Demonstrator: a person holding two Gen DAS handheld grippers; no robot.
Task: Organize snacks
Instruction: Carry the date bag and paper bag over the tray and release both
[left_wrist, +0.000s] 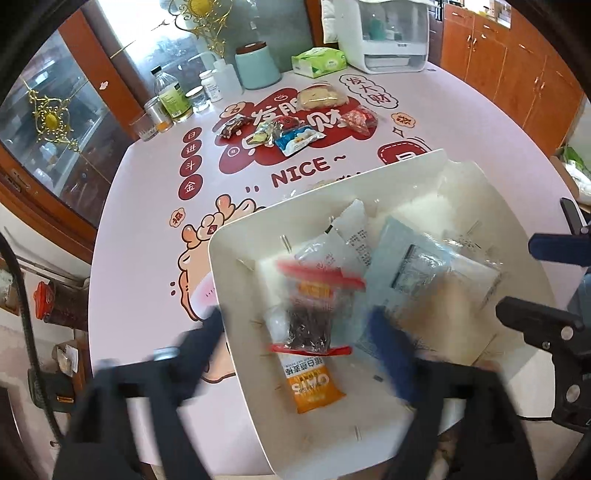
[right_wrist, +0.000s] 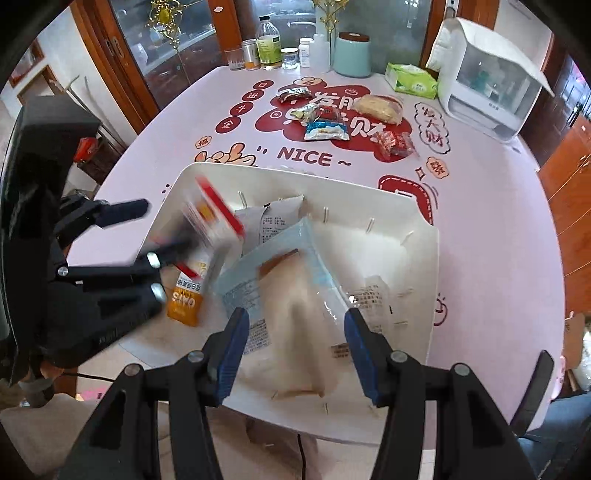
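Note:
A white bin (left_wrist: 236, 280) (right_wrist: 424, 266) sits at the table's near edge with several snack packs inside. My left gripper (left_wrist: 299, 350) (right_wrist: 162, 236) is open over the bin's left side; a clear red-edged pack of dark snack (left_wrist: 314, 314) (right_wrist: 214, 218) lies blurred between its fingers above an orange bar (left_wrist: 310, 384) (right_wrist: 186, 299). My right gripper (right_wrist: 295, 350) is open just above a large pale-blue bread pack (right_wrist: 291, 306) (left_wrist: 413, 273). More snacks lie at mid-table: a bread bag (right_wrist: 378, 107), a blue-white pack (right_wrist: 327, 131), a red pack (right_wrist: 397, 144).
At the table's far edge stand bottles and jars (right_wrist: 271, 44), a teal canister (right_wrist: 352, 53), a green tissue pack (right_wrist: 412, 83) and a white appliance (right_wrist: 487, 77). Wooden cabinets (left_wrist: 517, 62) are to the right, a glass door (left_wrist: 55, 122) to the left.

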